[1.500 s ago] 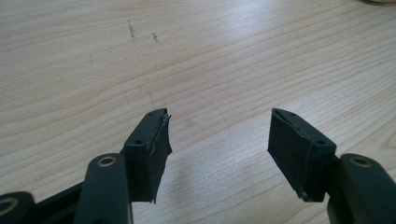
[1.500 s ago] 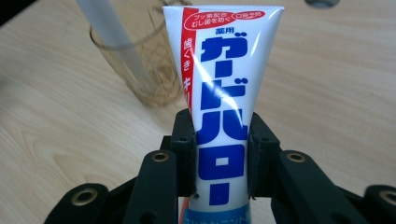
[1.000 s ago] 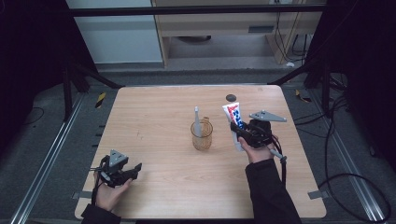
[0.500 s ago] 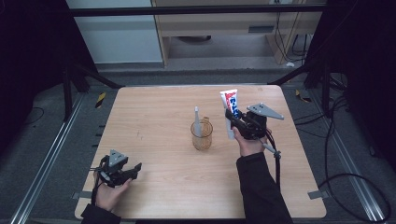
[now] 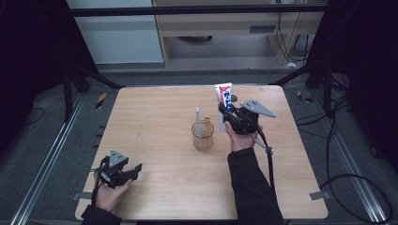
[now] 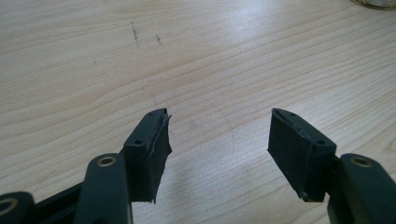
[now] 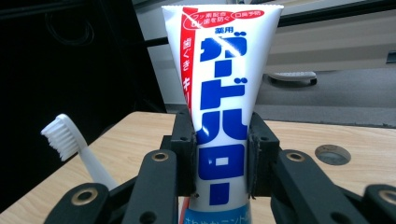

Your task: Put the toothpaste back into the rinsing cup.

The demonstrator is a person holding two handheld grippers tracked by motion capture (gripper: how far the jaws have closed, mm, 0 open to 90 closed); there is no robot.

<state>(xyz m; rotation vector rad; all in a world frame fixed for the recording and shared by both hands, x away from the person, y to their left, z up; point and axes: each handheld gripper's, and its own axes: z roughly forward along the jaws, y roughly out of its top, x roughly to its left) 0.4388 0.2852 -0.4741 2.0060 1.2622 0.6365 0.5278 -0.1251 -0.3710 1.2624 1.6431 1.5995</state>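
Right gripper view shows the right gripper (image 7: 219, 158) clamped on a white toothpaste tube with blue and red lettering (image 7: 222, 93), which stands upright at the middle of the frame with its flat crimped end at the top; a white toothbrush (image 7: 70, 140) leans in the lower left. In the high view, the same tube (image 5: 224, 96) is held just right of centre, beside a clear amber glass cup (image 5: 202, 136) on the light wooden table (image 5: 155, 122). The left gripper (image 6: 219, 140) sits in the lower left of that view, its jaws spread wide over bare wood, holding nothing.
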